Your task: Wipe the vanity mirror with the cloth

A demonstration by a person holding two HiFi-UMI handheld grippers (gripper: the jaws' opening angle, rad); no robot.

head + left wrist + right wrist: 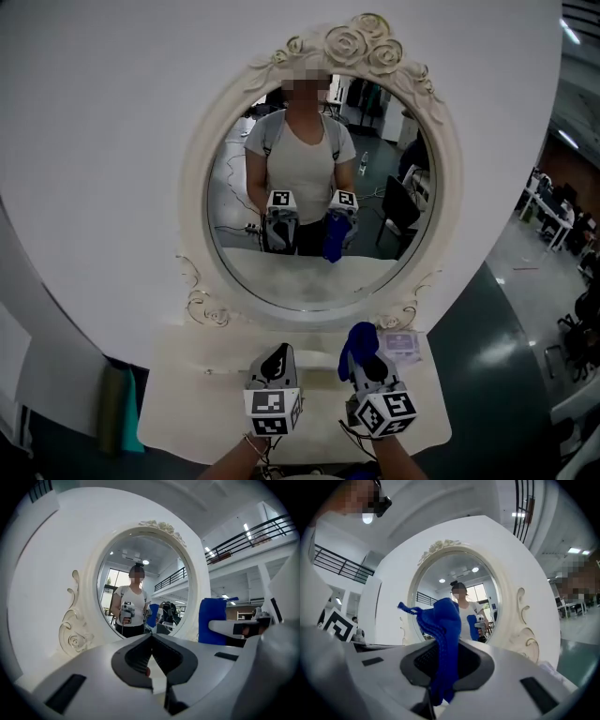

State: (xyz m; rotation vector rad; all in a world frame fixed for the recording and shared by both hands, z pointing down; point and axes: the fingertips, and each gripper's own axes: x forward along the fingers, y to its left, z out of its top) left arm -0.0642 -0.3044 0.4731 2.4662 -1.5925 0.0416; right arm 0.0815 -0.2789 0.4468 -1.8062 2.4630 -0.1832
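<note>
An oval vanity mirror (pixel 319 187) in an ornate white frame stands on a white vanity top (pixel 187 394). The mirror (pixel 140 583) also fills the left gripper view and the mirror (pixel 454 597) the right gripper view. My right gripper (pixel 361 352) is shut on a blue cloth (pixel 357 343), which sticks up from the jaws; the cloth (pixel 440 639) hangs between the jaws in the right gripper view. My left gripper (pixel 277 360) is shut with nothing in it, its jaws (pixel 151 660) closed. Both grippers hover above the vanity top, short of the glass. The cloth (pixel 212 620) shows at right in the left gripper view.
A small packet with purple print (pixel 403 345) lies on the vanity top right of the right gripper. The mirror reflects a person holding both grippers. A teal object (pixel 127 411) leans at the lower left. Dark floor (pixel 497 347) lies to the right.
</note>
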